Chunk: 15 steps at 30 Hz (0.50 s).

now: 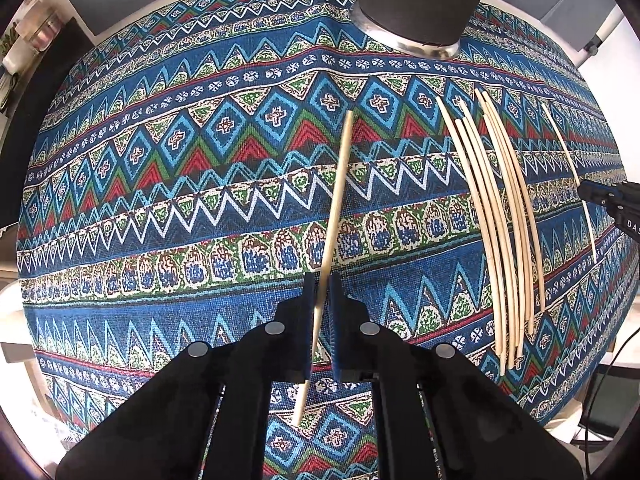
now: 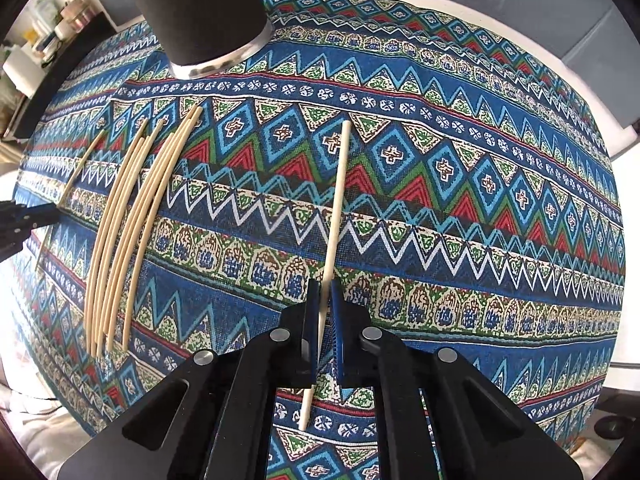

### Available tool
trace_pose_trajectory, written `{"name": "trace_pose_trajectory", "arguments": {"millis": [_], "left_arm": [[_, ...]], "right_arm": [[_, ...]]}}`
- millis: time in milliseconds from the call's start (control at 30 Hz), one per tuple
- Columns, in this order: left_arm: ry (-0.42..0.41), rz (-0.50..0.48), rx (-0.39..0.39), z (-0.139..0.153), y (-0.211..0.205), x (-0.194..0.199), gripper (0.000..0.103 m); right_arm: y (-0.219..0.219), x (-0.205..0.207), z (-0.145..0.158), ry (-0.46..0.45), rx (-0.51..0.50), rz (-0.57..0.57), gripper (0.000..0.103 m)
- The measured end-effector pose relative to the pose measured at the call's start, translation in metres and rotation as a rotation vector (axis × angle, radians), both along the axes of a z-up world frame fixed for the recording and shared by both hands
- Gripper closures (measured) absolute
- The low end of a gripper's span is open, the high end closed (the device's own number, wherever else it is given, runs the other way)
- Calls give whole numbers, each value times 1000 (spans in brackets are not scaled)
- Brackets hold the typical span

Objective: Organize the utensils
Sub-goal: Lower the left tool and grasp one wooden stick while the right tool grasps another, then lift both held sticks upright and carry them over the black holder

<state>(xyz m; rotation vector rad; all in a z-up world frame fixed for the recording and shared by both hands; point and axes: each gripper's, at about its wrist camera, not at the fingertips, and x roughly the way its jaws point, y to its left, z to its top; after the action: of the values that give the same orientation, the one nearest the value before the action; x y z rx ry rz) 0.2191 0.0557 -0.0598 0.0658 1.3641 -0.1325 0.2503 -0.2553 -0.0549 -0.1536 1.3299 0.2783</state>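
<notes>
My left gripper (image 1: 322, 280) is shut on a pale wooden chopstick (image 1: 338, 184), which sticks out ahead of and behind the jaws above the patterned cloth. My right gripper (image 2: 325, 284) is likewise shut on another chopstick (image 2: 338, 192). Several loose chopsticks (image 1: 504, 220) lie side by side on the cloth between the two grippers, at the left in the right wrist view (image 2: 128, 220). A tall dark cylinder holder (image 1: 416, 8) with a shiny metal base stands at the far side of the table (image 2: 200, 8). Each gripper shows at the edge of the other's view (image 1: 612, 200) (image 2: 24, 216).
A blue, red and green patterned tablecloth (image 1: 180, 200) covers a round white table (image 2: 616, 344). Shelves with small items (image 2: 48, 28) stand beyond the far left. Cables (image 1: 592, 400) hang off the right edge.
</notes>
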Motion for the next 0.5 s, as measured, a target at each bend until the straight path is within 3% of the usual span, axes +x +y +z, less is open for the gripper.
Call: {"name": "trace_pose_trajectory", "arguments": {"millis": [367, 500], "left_arm": [[27, -15, -1, 1, 9, -7, 98], [37, -4, 9, 3, 2, -13, 98]], "right_arm": [[-51, -30, 9, 43, 68, -17, 98], [-57, -46, 24, 8, 89, 8, 98]]}}
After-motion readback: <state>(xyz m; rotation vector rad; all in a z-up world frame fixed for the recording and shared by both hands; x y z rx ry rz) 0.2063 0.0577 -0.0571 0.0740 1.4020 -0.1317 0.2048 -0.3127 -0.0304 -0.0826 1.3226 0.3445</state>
